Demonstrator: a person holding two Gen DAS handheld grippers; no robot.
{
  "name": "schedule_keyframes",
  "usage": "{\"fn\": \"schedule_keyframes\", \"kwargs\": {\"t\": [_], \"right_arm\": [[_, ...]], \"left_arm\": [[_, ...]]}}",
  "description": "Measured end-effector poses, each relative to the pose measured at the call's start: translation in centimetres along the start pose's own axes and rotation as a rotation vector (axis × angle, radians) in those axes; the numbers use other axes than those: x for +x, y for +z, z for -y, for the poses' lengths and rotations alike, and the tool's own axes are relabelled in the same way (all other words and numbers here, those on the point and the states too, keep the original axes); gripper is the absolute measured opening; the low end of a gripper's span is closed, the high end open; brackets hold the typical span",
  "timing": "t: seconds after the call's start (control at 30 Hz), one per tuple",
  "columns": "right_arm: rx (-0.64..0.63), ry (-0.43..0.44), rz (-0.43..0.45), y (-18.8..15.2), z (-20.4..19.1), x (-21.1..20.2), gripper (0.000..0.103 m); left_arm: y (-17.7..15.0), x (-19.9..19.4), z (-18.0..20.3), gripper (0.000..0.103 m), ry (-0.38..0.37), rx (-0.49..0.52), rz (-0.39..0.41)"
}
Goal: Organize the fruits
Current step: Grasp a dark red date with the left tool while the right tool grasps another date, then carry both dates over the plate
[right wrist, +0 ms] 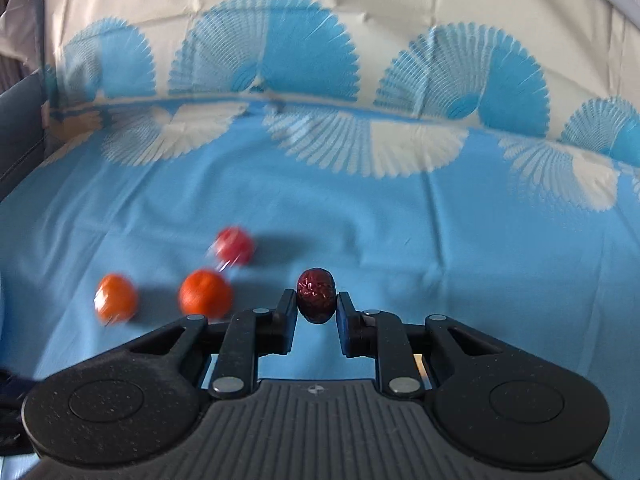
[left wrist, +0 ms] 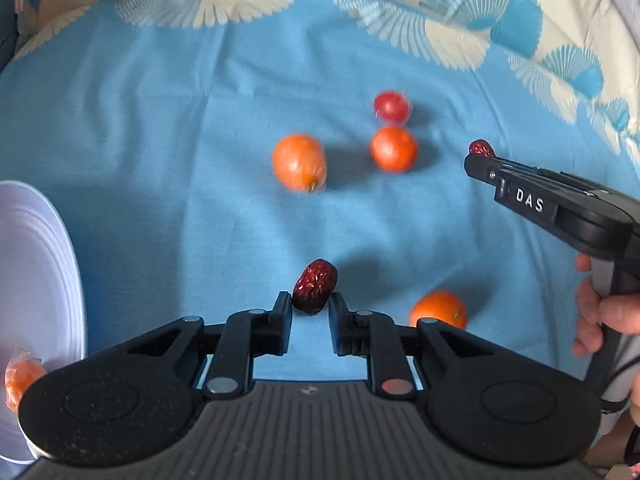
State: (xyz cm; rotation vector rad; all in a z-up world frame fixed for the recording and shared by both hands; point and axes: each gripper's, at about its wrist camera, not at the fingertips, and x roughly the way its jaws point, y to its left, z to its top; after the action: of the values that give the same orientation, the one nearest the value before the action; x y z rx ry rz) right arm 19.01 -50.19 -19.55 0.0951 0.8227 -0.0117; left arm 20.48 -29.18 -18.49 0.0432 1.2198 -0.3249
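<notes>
My left gripper (left wrist: 310, 306) pinches a wrinkled dark-red dried jujube (left wrist: 315, 291) between its fingertips above the light-blue patterned cloth (left wrist: 160, 160), and my right gripper (right wrist: 317, 302) likewise grips a second wrinkled dark-red jujube (right wrist: 316, 294) by its sides. Ahead of the left claw lie two round orange tangerines (left wrist: 299, 162) (left wrist: 394, 149) with a small red fruit (left wrist: 391, 106) just beyond them; a third tangerine (left wrist: 439, 309) sits just right of its fingers. A white ribbed plate (left wrist: 36, 264) to its left holds a plastic-wrapped orange fruit (left wrist: 22, 380).
</notes>
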Motion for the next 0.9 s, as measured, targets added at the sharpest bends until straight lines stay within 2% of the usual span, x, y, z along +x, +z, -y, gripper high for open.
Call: {"fn": "schedule_keyframes", "kwargs": {"t": [0.07, 0.13, 0.17, 0.2, 0.23, 0.27, 0.3, 0.33, 0.4, 0.53, 0.67, 0.8, 0.9], "right_arm": [[-0.036, -0.004, -0.034, -0.9, -0.9, 0.3, 0.022], [-0.043, -0.021, -0.076, -1.6, -1.2, 1.1, 0.022], [-0.029, -0.022, -0.085, -1.8, -1.1, 1.3, 0.022], [-0.011, -0.017, -0.074, -1.9, -1.0, 1.3, 0.023], [0.005, -0.013, -0.071, -1.9, -0.8, 1.4, 0.024], [0.021, -0.008, -0.072, -1.9, -0.6, 1.4, 0.024], [0.035, -0.003, -0.073, -1.9, -0.5, 1.5, 0.025], [0.043, 0.000, -0.073, -1.9, -0.4, 1.5, 0.025], [0.039, -0.002, -0.061, -1.9, -0.4, 1.3, 0.022], [0.103, -0.026, 0.034, -1.9, -0.6, -1.7, 0.022], [0.181, -0.003, 0.171, -2.4, -2.7, -9.3, 0.022], [0.126, 0.008, 0.264, -4.3, -7.3, -17.8, 0.022], [0.060, 0.028, 0.283, -6.6, -12.1, -22.8, 0.022]], "left_arm": [[-0.1, 0.2, -0.2, 0.028, -0.014, 0.014, -0.003], [0.2, 0.0, -0.3, 0.049, -0.032, 0.011, 0.001], [0.3, 0.0, -0.2, 0.074, -0.018, 0.013, 0.010], [0.3, -0.1, -0.1, 0.089, 0.013, 0.020, 0.023], [0.4, -0.1, 0.0, 0.089, 0.034, 0.031, 0.037], [0.5, -0.1, 0.0, 0.082, 0.030, 0.045, 0.043], [0.5, 0.0, 0.0, 0.045, 0.006, 0.053, 0.041], [0.6, 0.1, -0.1, 0.024, -0.020, 0.057, 0.022], [0.4, -0.2, -0.2, 0.022, -0.025, 0.058, 0.025], [-0.5, -3.6, -0.4, 0.022, -0.028, 0.084, 0.072], [-3.0, -9.0, -2.2, 0.022, -0.030, 0.086, 0.078], [-7.3, -15.0, -5.2, 0.022, 0.008, 0.103, 0.088], [-10.8, -19.2, -7.9, 0.022, 0.057, 0.105, 0.099]]}}
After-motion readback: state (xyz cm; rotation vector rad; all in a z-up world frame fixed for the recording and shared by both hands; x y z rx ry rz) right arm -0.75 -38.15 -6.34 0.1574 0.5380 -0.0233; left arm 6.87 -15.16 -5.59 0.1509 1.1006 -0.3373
